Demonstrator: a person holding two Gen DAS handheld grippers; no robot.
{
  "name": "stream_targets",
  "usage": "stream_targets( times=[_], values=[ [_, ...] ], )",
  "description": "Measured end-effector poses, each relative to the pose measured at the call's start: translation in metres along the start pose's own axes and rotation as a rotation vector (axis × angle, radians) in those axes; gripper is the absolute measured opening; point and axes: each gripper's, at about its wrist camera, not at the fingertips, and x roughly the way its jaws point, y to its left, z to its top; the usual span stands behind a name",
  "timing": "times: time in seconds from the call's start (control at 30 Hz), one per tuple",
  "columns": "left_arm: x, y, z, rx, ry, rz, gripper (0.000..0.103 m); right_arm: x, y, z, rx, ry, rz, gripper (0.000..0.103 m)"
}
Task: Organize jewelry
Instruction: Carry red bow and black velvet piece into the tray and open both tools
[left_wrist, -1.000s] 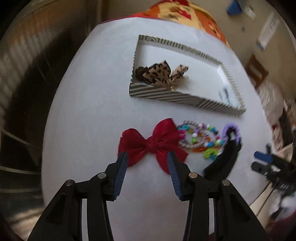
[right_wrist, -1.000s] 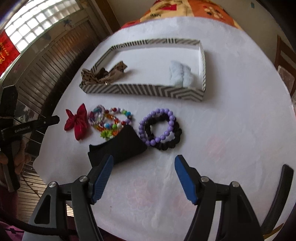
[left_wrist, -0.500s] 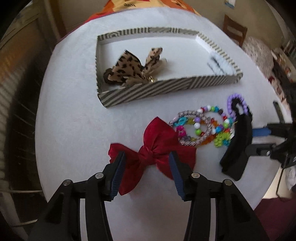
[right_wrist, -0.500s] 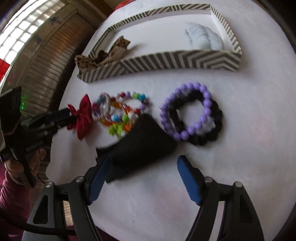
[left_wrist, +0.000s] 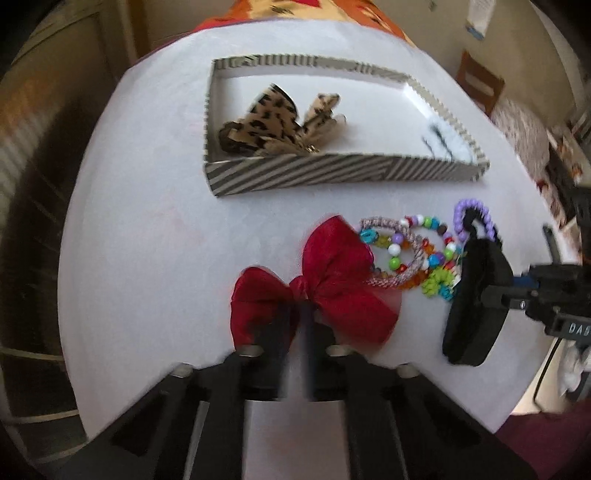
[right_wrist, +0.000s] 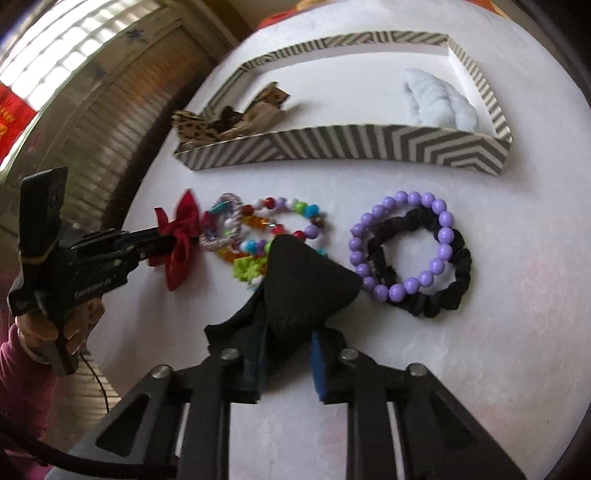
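A striped tray (left_wrist: 332, 173) (right_wrist: 332, 147) at the back of the white table holds a leopard-print bow (left_wrist: 273, 122) (right_wrist: 229, 123) and a pale blue scrunchie (right_wrist: 436, 101). My left gripper (left_wrist: 301, 317) (right_wrist: 162, 240) is shut on the knot of a red bow (left_wrist: 332, 273) (right_wrist: 181, 236). My right gripper (right_wrist: 286, 347) (left_wrist: 491, 291) is shut on a black fabric piece (right_wrist: 299, 284) (left_wrist: 476, 295). Multicoloured bead bracelets (left_wrist: 410, 251) (right_wrist: 266, 229) lie between them. A purple bead bracelet (right_wrist: 402, 243) lies on a black scrunchie (right_wrist: 443, 291) to the right.
The round white table (left_wrist: 147, 240) (right_wrist: 498, 350) drops off close in front of both grippers. A slatted wall and window (right_wrist: 92, 92) stand to the left, and a chair (left_wrist: 476, 88) stands beyond the table's right side.
Both grippers moved forward and closed: the left onto the red bow's knot, the right onto the black fabric piece.
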Motion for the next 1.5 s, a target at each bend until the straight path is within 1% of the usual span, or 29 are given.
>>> stream_targets(
  times=[0.1,0.2,0.3,0.33,0.37,0.4,0.43,0.57,0.63,0.77,0.8,0.83,0.87,0.9,0.93,0.97,1.03,1.1,1.17,1.23,1.4,1.47,1.5],
  values=[
    [-0.012,0.001,-0.004,-0.018,-0.027,0.009,0.000,-0.013,0.005,0.000,-0.030,-0.019,0.011,0.014],
    [-0.012,0.000,-0.002,-0.016,-0.026,0.004,0.000,-0.019,0.008,0.001,-0.047,-0.021,0.001,0.013],
    [-0.020,-0.001,-0.004,0.000,-0.034,-0.032,0.000,-0.025,0.007,-0.002,-0.052,-0.023,0.007,0.013],
    [-0.022,-0.004,-0.004,0.025,-0.038,-0.040,0.003,-0.026,0.006,-0.003,-0.053,-0.020,0.009,0.013],
    [-0.023,-0.009,-0.003,0.062,-0.044,-0.034,0.024,-0.026,0.006,-0.002,-0.051,-0.019,0.010,0.013],
    [-0.024,-0.013,-0.003,0.090,-0.044,-0.024,0.031,-0.027,0.004,-0.003,-0.046,-0.020,0.010,0.013],
    [-0.023,-0.018,-0.002,0.127,-0.038,-0.018,0.035,-0.027,0.003,-0.004,-0.040,-0.016,0.013,0.013],
    [-0.005,-0.028,0.008,0.248,0.028,0.014,0.035,-0.028,-0.003,-0.007,-0.022,-0.010,0.014,0.013],
    [0.005,-0.029,0.012,0.303,0.057,0.043,0.035,-0.030,-0.004,-0.009,-0.018,-0.012,0.016,0.014],
    [0.026,-0.031,0.014,0.427,0.137,0.072,0.035,-0.033,-0.007,-0.010,-0.007,-0.013,0.021,0.014],
    [0.029,-0.031,0.015,0.432,0.139,0.061,0.036,-0.034,-0.008,-0.009,-0.006,-0.014,0.020,0.014],
    [0.029,-0.030,0.016,0.422,0.137,0.042,0.036,-0.034,-0.008,-0.009,-0.006,-0.014,0.020,0.014],
    [0.029,-0.029,0.016,0.411,0.142,0.033,0.032,-0.035,-0.008,-0.009,-0.005,-0.016,0.021,0.014],
    [0.029,-0.028,0.017,0.399,0.140,0.024,0.025,-0.036,-0.009,-0.009,-0.003,-0.019,0.022,0.014],
    [0.026,-0.027,0.017,0.382,0.129,0.017,0.010,-0.037,-0.009,-0.008,-0.002,-0.022,0.025,0.014],
    [0.025,-0.026,0.016,0.362,0.116,0.019,0.005,-0.039,-0.009,-0.007,-0.003,-0.026,0.029,0.014],
    [0.020,-0.024,0.016,0.303,0.100,0.003,0.000,-0.043,-0.007,-0.006,-0.011,-0.030,0.036,0.014],
    [0.011,-0.023,0.015,0.234,0.076,-0.035,0.000,-0.047,-0.004,-0.003,-0.021,-0.037,0.043,0.014],
    [-0.004,-0.028,0.015,0.215,0.034,-0.046,0.000,-0.054,0.000,0.003,-0.036,-0.048,0.049,0.014],
    [-0.020,-0.032,0.019,0.189,-0.005,-0.040,0.000,-0.059,0.004,0.009,-0.046,-0.060,0.053,0.014],
    [-0.052,-0.034,0.041,0.111,-0.076,-0.051,0.000,-0.076,0.008,0.033,-0.066,-0.100,0.055,0.014],
    [-0.057,-0.036,0.056,0.077,-0.102,-0.046,0.000,-0.082,0.005,0.047,-0.065,-0.125,0.036,0.014],
    [-0.057,-0.036,0.064,0.062,-0.110,-0.056,0.000,-0.084,0.003,0.054,-0.063,-0.135,0.031,0.014]
  ],
)
